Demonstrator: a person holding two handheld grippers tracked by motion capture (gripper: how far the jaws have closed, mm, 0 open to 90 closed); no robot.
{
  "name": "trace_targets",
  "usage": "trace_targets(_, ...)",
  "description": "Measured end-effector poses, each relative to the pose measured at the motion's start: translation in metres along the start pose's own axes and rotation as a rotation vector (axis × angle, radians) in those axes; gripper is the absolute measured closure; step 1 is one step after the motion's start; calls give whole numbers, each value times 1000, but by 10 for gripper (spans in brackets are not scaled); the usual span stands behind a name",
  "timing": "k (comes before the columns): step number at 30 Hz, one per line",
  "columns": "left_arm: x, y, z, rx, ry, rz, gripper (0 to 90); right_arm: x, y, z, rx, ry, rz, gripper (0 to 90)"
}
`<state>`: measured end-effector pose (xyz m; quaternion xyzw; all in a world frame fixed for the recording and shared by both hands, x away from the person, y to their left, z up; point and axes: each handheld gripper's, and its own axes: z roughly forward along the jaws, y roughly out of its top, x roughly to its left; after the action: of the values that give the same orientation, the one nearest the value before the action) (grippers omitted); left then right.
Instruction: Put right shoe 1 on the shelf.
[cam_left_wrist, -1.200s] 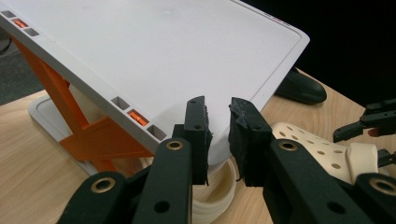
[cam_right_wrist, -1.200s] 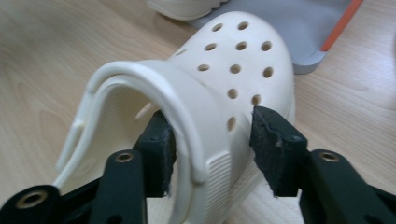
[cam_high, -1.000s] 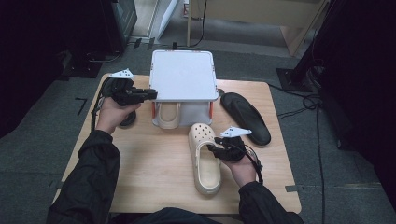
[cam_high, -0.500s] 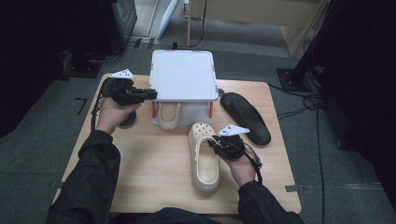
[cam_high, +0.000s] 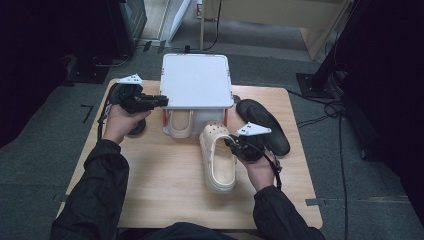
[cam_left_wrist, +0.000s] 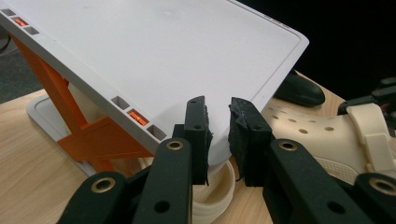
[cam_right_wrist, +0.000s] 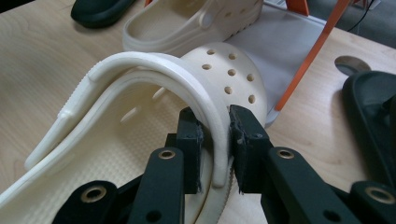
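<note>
Right gripper (cam_right_wrist: 215, 149) just closed, clamped on cream clog (cam_high: 218, 156) strap; left gripper (cam_left_wrist: 218, 135) level, seemingly pinching white rack (cam_high: 196, 80) corner

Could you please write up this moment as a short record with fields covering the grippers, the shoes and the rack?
Surface: wooden table
Rack: white shelf on orange legs, at the table's far side
Left gripper: jaws closed on the shelf's near edge
Right gripper: jaws have just been closing, now pinching the strap of the cream clog
Cream clog: toe toward the rack, in front of it
Second cream clog: tucked under the shelf, heel sticking out
Black shoe: on the table, right of the rack
</note>
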<state>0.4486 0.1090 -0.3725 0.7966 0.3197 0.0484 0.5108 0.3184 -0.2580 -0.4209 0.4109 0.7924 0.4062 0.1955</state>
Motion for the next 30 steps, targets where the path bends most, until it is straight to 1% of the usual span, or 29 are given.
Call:
trace_targets(5,0,0,0,1,2,-2,774,-5,11,9,2,-10,-19,754)
trace_targets(7,0,0,0,2,1,-4,774,-6,17,15,13,-12,-25,754)
trace_targets(15,0,0,0,4,-2,-6,775,-7,29,36,35,-30,-53,755)
trace_targets(22,0,1,0,5,-3,-7,775,-8,37,49,38,-30,-49,755)
trace_targets(27,0,1,0,5,-3,-7,776,-13,44,58,31,-65,-66,754)
trace_targets(30,0,1,0,5,-4,-7,776,-16,47,63,38,-88,-64,753)
